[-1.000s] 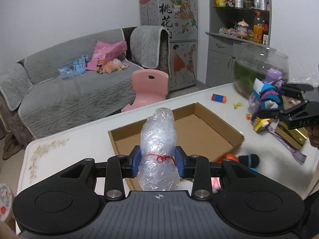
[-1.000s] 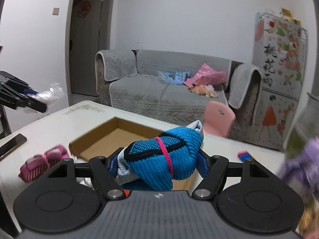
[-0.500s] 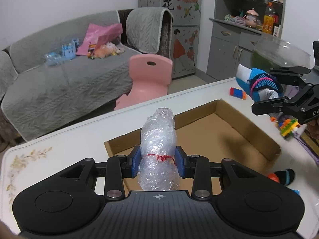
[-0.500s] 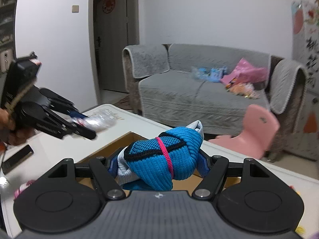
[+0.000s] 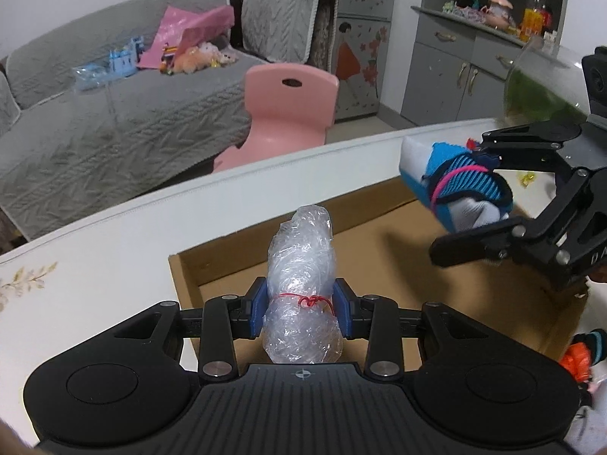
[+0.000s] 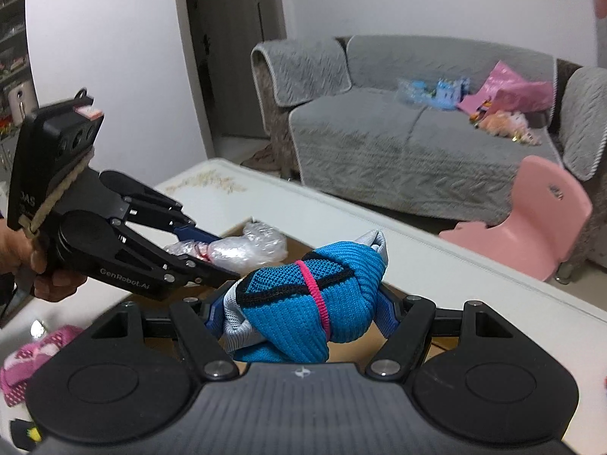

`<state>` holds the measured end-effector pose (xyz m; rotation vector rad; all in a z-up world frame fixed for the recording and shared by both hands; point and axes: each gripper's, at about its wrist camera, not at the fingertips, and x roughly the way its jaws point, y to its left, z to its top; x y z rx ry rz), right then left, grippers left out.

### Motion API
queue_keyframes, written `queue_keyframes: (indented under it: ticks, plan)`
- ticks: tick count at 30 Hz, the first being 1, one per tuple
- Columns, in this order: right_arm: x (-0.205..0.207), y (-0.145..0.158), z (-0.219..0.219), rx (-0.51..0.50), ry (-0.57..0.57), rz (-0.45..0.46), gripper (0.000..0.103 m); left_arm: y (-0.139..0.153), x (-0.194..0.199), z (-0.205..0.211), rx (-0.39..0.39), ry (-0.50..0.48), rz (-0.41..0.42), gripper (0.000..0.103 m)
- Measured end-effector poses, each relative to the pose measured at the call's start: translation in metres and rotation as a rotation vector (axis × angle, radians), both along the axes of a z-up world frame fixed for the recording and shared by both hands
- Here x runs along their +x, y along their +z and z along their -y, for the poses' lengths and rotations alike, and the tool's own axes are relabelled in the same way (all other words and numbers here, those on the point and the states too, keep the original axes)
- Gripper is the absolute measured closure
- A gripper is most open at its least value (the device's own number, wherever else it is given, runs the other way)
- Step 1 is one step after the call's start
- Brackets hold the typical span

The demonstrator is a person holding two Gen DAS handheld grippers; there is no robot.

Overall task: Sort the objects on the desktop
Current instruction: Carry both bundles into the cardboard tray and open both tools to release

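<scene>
Your left gripper (image 5: 301, 313) is clamped on a clear plastic bundle (image 5: 301, 288) tied with red string, held over the near edge of an open cardboard box (image 5: 398, 250) on the white table (image 5: 95, 265). At two o'clock, your right gripper (image 5: 461, 208) grips a rolled blue sock bundle (image 5: 455, 185) — banded in pink — above the box's far side.
</scene>
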<state>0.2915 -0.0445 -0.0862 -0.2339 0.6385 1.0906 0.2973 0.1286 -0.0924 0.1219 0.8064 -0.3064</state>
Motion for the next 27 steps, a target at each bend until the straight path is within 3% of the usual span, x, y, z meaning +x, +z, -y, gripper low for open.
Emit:
queue_keyframes:
  ticks: [12, 27]
  plan:
    - [0.007, -0.027, -0.024, -0.112, 0.044, -0.024, 0.034, -0.028, 0.012, 0.01, 0.07, 0.0, -0.018, 0.059]
    - [0.013, -0.045, -0.036, -0.188, 0.059, -0.01, 0.033, -0.033, 0.018, 0.018, 0.133, 0.009, -0.038, 0.056]
